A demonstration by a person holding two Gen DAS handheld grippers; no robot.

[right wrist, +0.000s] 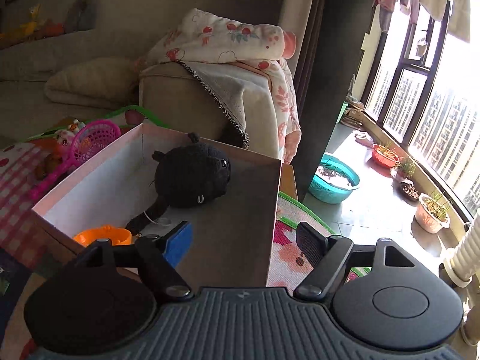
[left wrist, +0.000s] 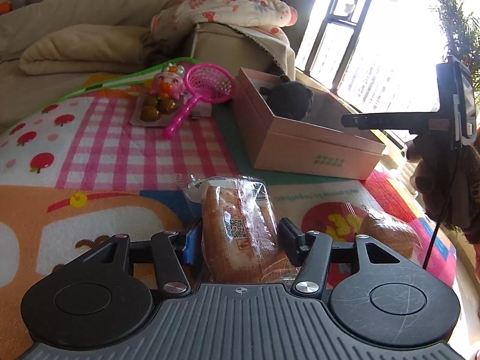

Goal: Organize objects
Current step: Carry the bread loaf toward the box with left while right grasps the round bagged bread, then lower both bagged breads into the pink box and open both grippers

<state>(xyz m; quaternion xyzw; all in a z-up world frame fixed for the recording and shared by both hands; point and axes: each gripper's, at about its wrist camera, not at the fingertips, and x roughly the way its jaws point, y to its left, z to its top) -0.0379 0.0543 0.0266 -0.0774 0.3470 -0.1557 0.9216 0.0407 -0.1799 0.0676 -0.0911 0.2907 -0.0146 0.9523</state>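
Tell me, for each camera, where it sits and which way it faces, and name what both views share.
Left wrist: sits low over the play mat, facing the sofa and window; its own left gripper brackets a wrapped bread.
Right wrist: sits above the cardboard box corner, facing sofa and balcony window; its own right gripper is open, straddling the box wall.
Shared: box, black plush toy, pink net scoop, floral blanket.

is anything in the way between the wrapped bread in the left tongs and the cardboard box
Nothing visible. The left tongs hold the wrapped bread, and only bare play mat lies between it and the cardboard box.
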